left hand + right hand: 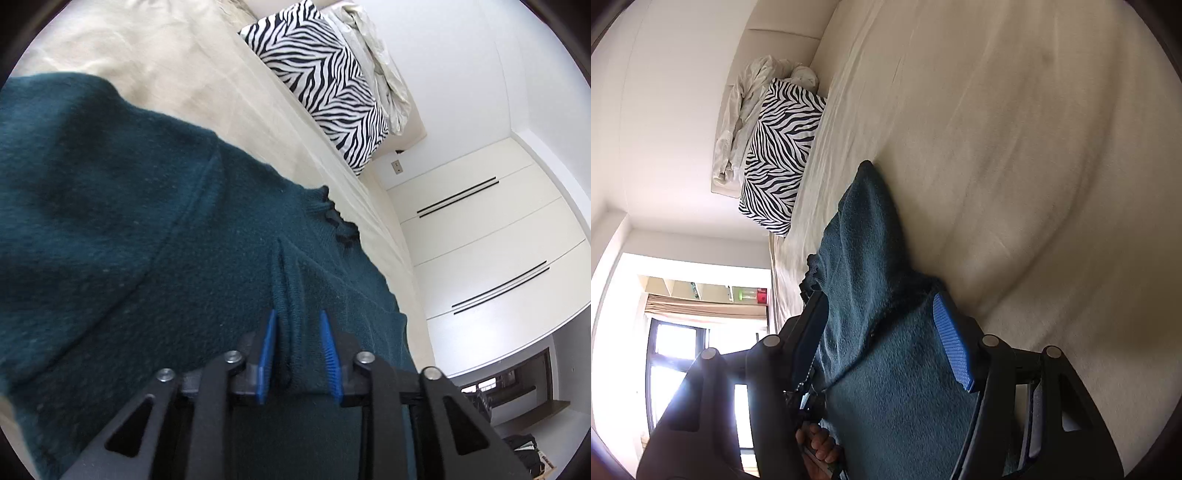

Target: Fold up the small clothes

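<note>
While the dark green sweater (155,236) lies on the bed (155,48), we judge a fold just laid: our left hand-held gripper (298,354) stands open astride a ridge (unpinched), our right hand-held gripper (882,332) holds bunched cloth, to be carried across next.

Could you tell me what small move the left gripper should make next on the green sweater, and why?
Probably draw the left gripper back off the green sweater. Its jaws stand apart, with a ridge of knit between them that the pads do not seem to press, so it looks released. The right gripper has a thick bunch of sweater between its jaws over the bed sheet.
</note>
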`<action>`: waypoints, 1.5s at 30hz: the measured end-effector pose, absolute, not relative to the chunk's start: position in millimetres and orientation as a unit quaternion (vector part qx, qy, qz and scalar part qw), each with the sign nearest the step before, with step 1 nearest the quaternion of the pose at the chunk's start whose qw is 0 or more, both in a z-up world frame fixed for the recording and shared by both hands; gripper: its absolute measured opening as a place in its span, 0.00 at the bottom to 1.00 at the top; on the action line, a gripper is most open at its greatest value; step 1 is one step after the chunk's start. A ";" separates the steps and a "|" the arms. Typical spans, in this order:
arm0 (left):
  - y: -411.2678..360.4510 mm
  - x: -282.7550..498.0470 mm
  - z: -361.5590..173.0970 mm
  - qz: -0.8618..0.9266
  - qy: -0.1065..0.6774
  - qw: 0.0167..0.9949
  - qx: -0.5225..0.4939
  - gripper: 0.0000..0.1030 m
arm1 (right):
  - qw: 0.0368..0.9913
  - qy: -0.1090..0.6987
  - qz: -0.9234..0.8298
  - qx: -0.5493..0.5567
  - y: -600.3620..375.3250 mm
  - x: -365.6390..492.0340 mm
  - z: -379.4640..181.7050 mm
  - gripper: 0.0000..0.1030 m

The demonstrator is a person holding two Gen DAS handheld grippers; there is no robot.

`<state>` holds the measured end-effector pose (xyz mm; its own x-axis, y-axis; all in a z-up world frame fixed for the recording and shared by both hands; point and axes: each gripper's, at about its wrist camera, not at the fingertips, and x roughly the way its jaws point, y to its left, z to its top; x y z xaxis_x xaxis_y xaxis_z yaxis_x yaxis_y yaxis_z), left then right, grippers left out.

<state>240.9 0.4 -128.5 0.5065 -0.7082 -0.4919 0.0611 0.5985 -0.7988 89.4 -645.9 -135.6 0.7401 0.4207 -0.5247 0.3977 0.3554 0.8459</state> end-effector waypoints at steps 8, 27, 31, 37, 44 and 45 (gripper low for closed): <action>171.7 145.8 -112.0 -0.145 0.335 0.785 -0.500 0.55 | 0.748 0.330 0.029 0.575 -596.2 7.9 -117.1 0.58; 378.0 113.5 -180.9 0.053 0.160 0.658 -0.734 0.16 | 0.754 0.374 0.086 0.533 -452.0 9.6 -88.5 0.58; 380.9 119.2 -168.8 0.069 0.174 0.677 -0.712 0.09 | 0.753 0.375 0.079 0.535 -456.5 3.2 -90.2 0.58; 320.2 154.3 -85.0 0.011 0.220 0.794 -0.567 0.09 | 0.758 0.379 0.079 0.526 -453.0 4.4 -93.6 0.58; 101.3 193.4 -37.1 -0.120 0.332 0.896 -0.268 0.09 | 0.753 0.385 0.098 0.524 -441.1 24.7 -96.9 0.58; 71.3 192.3 -44.8 -0.130 0.348 0.899 -0.233 0.09 | 0.752 0.388 0.103 0.522 -436.9 31.3 -97.2 0.58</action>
<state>192.3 71.3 -44.8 0.7244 -0.3967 -0.5639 0.0722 0.8570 -0.5102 31.2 -436.9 -97.2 0.6773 0.5599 -0.4773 0.2514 0.4336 0.8653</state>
